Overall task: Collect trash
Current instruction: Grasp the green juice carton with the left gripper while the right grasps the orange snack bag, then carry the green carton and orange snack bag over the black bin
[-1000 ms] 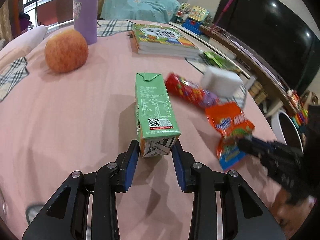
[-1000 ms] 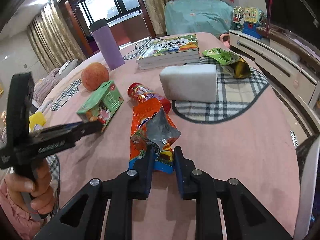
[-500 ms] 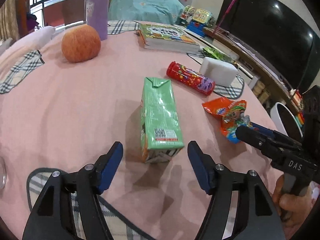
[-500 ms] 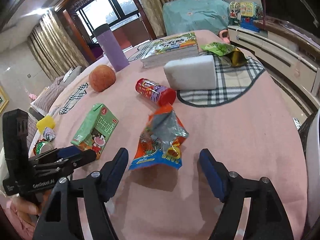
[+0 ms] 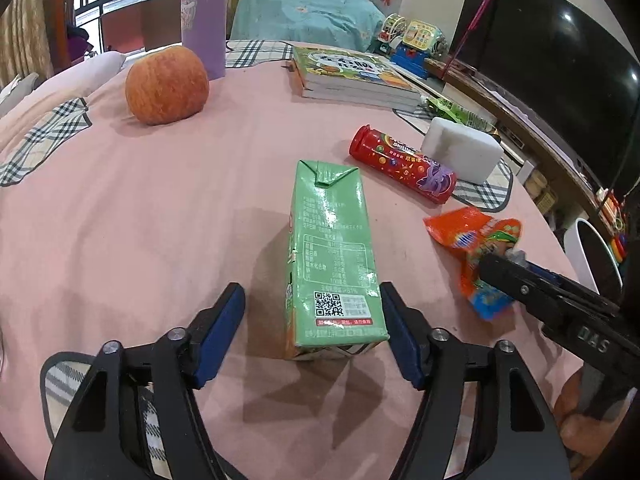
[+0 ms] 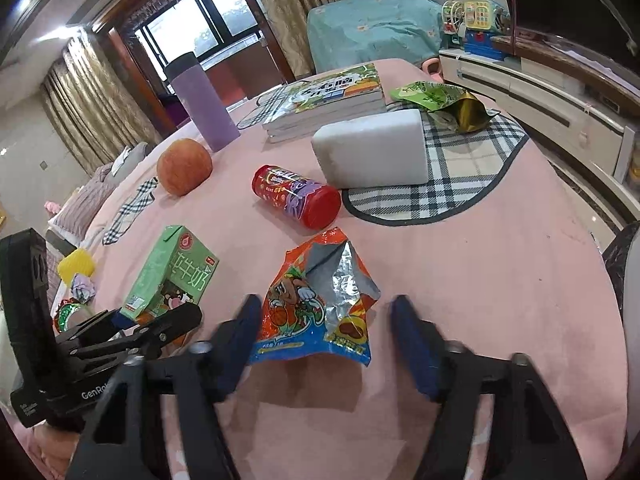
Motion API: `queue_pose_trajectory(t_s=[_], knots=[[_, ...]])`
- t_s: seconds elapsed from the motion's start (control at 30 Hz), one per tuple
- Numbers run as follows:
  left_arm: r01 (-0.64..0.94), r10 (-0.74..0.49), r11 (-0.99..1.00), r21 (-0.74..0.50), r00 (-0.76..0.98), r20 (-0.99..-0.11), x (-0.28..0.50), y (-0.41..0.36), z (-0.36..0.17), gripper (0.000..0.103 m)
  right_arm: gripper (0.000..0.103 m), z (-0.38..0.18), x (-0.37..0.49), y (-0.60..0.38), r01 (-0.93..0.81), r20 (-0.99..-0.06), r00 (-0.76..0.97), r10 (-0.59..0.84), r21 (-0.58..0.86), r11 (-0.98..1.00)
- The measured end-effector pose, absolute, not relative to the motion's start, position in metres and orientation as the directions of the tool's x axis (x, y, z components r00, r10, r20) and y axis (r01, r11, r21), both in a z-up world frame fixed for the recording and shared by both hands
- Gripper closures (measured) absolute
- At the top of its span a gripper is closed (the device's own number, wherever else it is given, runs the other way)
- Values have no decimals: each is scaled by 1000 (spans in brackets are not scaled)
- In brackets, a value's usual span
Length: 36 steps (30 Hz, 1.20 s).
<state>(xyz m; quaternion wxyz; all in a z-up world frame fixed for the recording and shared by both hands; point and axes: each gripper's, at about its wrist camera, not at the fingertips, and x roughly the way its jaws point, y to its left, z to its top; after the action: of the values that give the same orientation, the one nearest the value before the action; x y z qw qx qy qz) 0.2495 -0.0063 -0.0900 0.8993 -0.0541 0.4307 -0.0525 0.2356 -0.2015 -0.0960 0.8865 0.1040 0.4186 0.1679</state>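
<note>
- The left gripper (image 5: 312, 332) is spreading its jaws wide around the near end of the green milk carton (image 5: 332, 256), lying flat on the pink tablecloth (image 5: 140, 216).
- The right gripper (image 6: 324, 344) is gaping around the torn orange snack wrapper (image 6: 320, 300), gripping nothing.

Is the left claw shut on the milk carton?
No, the left claw is open, its pads either side of the milk carton.

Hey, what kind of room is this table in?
Most likely a home living room: a large dark television on a low cabinet, curtained windows, and a covered sofa behind the table.
</note>
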Motion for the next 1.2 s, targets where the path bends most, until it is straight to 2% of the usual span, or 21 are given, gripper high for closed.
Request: queue_pose_trajectory(t_s=[0.03,0.07,0.1,0.13,0.3,0.4,1.2], knots=[[51,-145,988,-145,625,-767,249,-6,-90,48,59,-96,235,-201,-209,-708,595,380,320,924],[54,-149,987,-149,626,-765,249,-6,-90,56,67,-96,234,-201,-209,-707,598,377,316,925],[59,-157,986,-154,627,-763,249,-6,-90,66,79,-96,232,-202,-206,-703,605,373,314,927],[63,-162,986,-157,628,-761,248,-6,-89,71,84,-95,230,-203,-202,-701,609,371,315,927],[77,-168,985,-155,635,-754,240,-8,-86,71,95,-94,219,-208,-192,-689,615,383,341,920],[96,-186,982,-163,630,-754,228,-13,-84,71,98,-92,205,-207,-194,-685,621,381,336,922],[314,-301,942,-119,630,-716,151,-97,-57,71,99,-63,106,-283,-71,-594,745,304,382,922]])
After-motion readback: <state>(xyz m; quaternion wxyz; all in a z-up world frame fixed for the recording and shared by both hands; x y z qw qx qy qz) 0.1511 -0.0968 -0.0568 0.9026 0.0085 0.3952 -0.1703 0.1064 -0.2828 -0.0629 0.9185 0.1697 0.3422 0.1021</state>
